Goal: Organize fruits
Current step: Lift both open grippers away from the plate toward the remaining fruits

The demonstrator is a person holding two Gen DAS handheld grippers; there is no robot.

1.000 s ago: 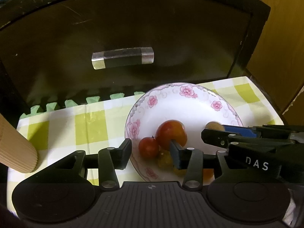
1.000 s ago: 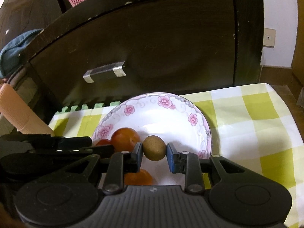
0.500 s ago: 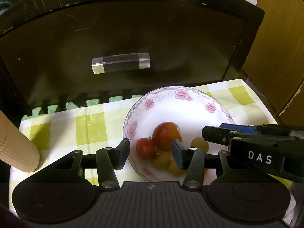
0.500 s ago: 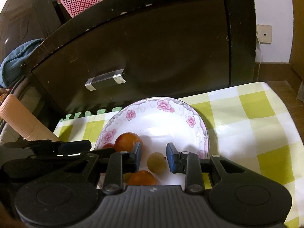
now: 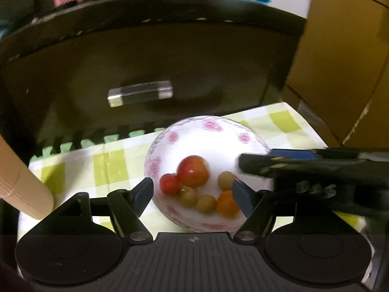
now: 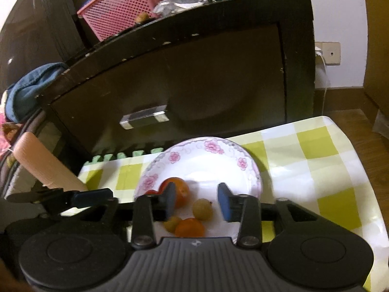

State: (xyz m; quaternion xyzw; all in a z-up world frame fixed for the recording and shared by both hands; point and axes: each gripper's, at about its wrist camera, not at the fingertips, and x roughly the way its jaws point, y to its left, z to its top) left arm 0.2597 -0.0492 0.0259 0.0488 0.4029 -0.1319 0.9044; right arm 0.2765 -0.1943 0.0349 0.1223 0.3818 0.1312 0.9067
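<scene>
A white plate with pink flowers (image 5: 206, 131) (image 6: 214, 160) sits on the green-checked cloth (image 6: 316, 160). It holds several fruits: a large red one (image 5: 193, 174), a small red tomato (image 5: 169, 184), an orange one (image 5: 227, 204) (image 6: 190, 227) and small tan fruits (image 5: 226, 179) (image 6: 202, 209). My left gripper (image 5: 193, 193) is open and empty above the plate's near side. My right gripper (image 6: 197, 200) is open and empty above the tan fruit; it also shows in the left wrist view (image 5: 279, 164).
A dark cabinet with a metal handle (image 5: 139, 93) (image 6: 144, 116) stands right behind the plate. A tan ribbed cylinder (image 5: 22, 189) (image 6: 46, 168) lies at the left. A pink basket (image 6: 121, 7) sits on the cabinet. A wooden panel (image 5: 340, 60) is at the right.
My right gripper opened and let the tan fruit drop onto the plate. Both grippers have lifted and drawn back, and both jaws are wider apart.
</scene>
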